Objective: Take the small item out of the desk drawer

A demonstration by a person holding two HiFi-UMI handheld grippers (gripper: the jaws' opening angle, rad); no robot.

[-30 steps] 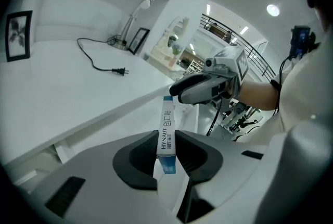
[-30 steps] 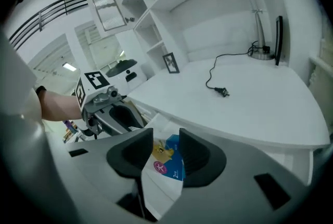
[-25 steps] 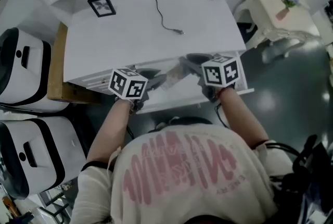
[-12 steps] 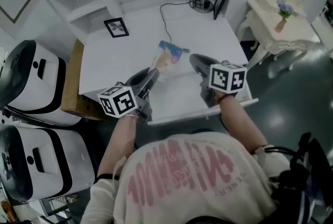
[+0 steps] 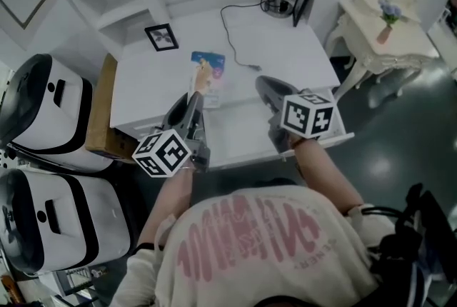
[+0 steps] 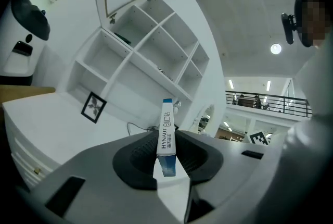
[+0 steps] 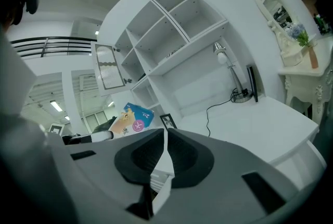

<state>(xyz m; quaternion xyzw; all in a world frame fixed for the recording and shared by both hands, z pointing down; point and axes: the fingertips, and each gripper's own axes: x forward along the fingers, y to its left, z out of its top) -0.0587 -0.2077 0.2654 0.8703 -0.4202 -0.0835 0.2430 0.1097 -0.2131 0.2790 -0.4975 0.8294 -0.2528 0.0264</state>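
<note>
Head view: the left gripper [image 5: 194, 100] holds a small flat box [image 5: 207, 73] up over the white desk [image 5: 285, 48]; the right gripper [image 5: 265, 88] is beside it, not touching it. Left gripper view: jaws clamped on the box, which stands edge-on between them. Right gripper view: jaws closing, almost together, nothing between them.

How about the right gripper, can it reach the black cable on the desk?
Probably yes: the right gripper, empty with jaws closing, hovers near the thin black cable, with bare white desk between.
</note>
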